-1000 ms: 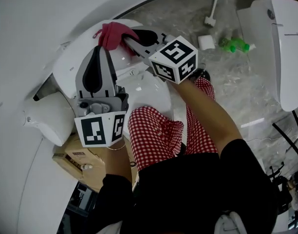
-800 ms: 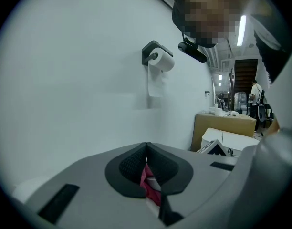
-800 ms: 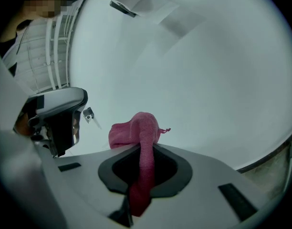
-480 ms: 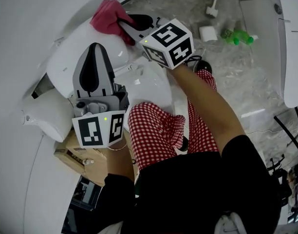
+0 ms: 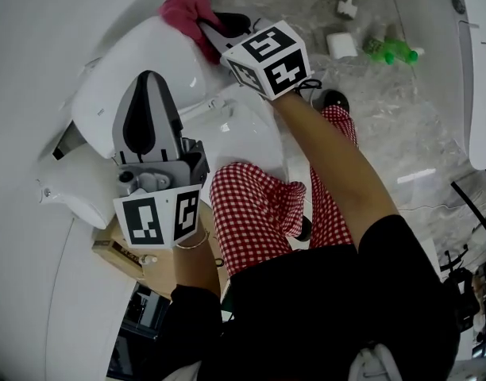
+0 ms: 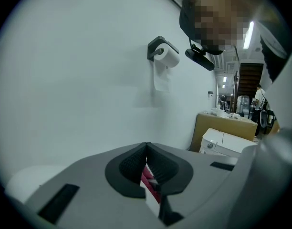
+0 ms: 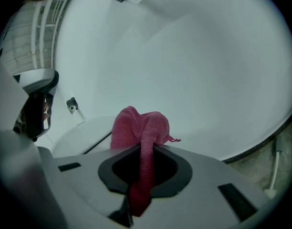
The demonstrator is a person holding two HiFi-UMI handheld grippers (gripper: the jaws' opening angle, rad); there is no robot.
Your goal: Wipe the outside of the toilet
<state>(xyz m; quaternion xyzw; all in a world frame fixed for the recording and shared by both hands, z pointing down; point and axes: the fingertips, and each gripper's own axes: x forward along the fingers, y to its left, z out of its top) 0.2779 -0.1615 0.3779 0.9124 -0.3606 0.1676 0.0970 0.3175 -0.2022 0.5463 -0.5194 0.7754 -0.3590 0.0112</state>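
my right gripper (image 5: 210,36) pinches the crumpled pink cloth (image 5: 182,6) on the glossy white toilet (image 5: 136,58), upper left; left gripper (image 5: 148,90) is pressed together, empty. i judge most wiping is left.

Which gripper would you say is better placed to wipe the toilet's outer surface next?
Right: the right gripper is shut on the pink cloth at the far edge of the toilet. The left gripper is shut without any cloth, above the toilet.

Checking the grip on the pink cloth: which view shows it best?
Right gripper view: the pink cloth sits pinched between the jaws. Head view shows the cloth bunched against the toilet; left gripper view gives no clear sight.
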